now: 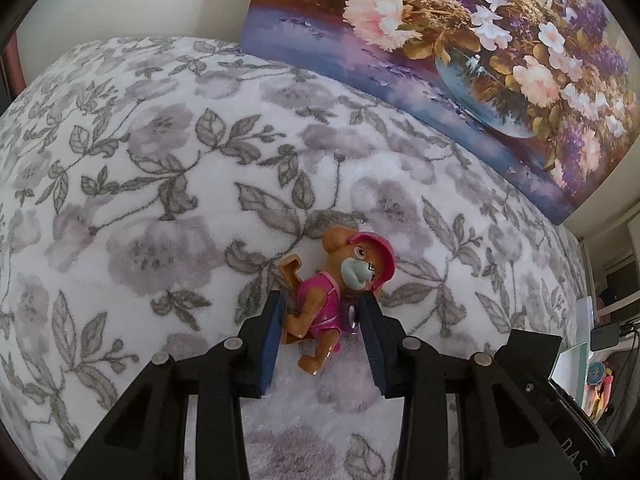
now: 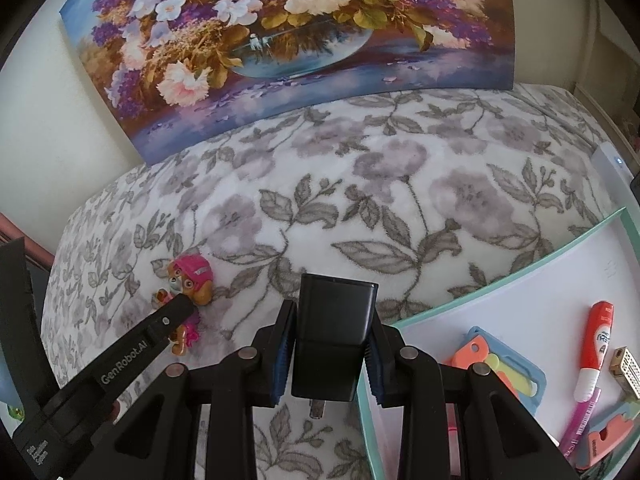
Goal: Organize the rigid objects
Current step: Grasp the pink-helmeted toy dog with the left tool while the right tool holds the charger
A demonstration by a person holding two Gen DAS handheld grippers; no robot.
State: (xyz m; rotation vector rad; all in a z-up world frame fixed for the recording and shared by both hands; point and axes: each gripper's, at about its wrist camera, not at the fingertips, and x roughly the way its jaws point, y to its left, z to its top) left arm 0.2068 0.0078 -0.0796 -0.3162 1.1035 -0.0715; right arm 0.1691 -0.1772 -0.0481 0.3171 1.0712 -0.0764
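A brown toy pup in a pink outfit and pink cap (image 1: 332,296) lies on the floral blanket (image 1: 160,168). My left gripper (image 1: 322,304) is open, its blue-padded jaws standing on either side of the toy's body. The toy also shows in the right wrist view (image 2: 190,280), with the left gripper's finger (image 2: 176,312) over it. My right gripper (image 2: 332,320) is shut on a black power adapter (image 2: 334,332), held above the blanket next to the tray's left edge; a metal prong shows under it.
A white tray with a mint rim (image 2: 500,276) lies at the right, holding an orange-and-white tube (image 2: 596,348), coloured plastic cards (image 2: 500,364), a pink pen (image 2: 580,420) and a small gold perforated piece (image 2: 628,372). A flower painting (image 2: 280,32) leans against the wall behind the blanket.
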